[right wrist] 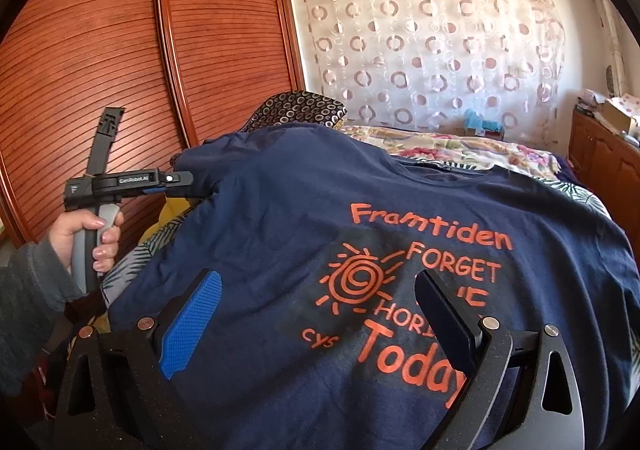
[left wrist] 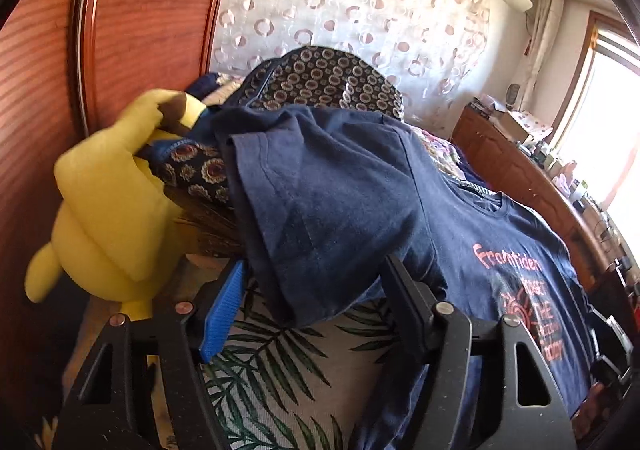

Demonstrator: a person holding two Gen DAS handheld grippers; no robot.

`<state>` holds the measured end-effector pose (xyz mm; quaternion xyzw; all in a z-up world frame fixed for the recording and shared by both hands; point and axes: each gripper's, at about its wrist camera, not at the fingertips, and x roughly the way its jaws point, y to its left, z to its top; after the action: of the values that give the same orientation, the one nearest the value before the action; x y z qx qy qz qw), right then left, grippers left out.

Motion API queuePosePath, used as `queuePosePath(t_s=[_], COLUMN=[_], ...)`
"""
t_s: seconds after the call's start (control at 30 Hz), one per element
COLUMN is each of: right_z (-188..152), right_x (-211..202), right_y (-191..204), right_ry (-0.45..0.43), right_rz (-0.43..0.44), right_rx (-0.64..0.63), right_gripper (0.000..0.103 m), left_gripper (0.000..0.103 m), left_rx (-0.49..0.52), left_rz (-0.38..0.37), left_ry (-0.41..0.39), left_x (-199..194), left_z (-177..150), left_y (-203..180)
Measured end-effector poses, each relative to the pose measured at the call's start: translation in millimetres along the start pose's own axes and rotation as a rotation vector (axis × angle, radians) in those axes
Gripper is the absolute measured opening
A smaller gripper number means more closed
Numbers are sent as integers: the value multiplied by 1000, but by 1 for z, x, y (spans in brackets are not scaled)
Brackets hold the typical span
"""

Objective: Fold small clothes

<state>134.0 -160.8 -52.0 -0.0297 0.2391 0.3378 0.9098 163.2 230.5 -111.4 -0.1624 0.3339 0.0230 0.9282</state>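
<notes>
Leaf-print bedsheet point(left wrist: 280, 370) under the navy T-shirt point(right wrist: 280, 250); my left gripper point(left wrist: 312, 290) straddles its sleeve point(left wrist: 320, 210), unclamped; right gripper point(right wrist: 320, 314) apart. Next: pinch, fold inward.

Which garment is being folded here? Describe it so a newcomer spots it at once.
Start at the wooden slatted wardrobe; the bed lies in front. Spread across it is the navy T-shirt. Its orange "Framtiden" print and sun swirl distinguish it from the circle-patterned dark cloth behind.

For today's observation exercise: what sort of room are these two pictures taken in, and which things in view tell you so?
Most likely a home bedroom. A bed with a floral quilt runs along the wall, tall wooden wardrobe doors stand beside it, and a yellow plush toy lies near the navy T-shirt spread out for folding.
</notes>
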Motion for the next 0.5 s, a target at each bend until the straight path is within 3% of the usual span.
queuePosePath(t_s=[0.1, 0.23, 0.27, 0.3, 0.37, 0.5], right_z=[-4, -3, -2, -1, 0, -6], right_x=[1, 5, 6, 6, 8, 10], right_y=[2, 5, 5, 5, 7, 6], right_ry=[3, 9, 9, 9, 9, 21], right_rz=[8, 5, 5, 6, 5, 9], right_rx=[-2, -10, -6, -2, 4, 31], right_gripper=[98, 98, 98, 98, 98, 98], left_gripper=[67, 28, 22, 9, 8, 4], left_rx=[-16, 0, 13, 29, 74, 141], left_rz=[-15, -14, -13, -3, 42, 25], left_ry=[9, 1, -16, -33, -78, -124], left_x=[3, -2, -6, -11, -21, -36], left_z=[-3, -7, -8, -7, -4, 12], left_y=[3, 1, -1, -3, -11, -31])
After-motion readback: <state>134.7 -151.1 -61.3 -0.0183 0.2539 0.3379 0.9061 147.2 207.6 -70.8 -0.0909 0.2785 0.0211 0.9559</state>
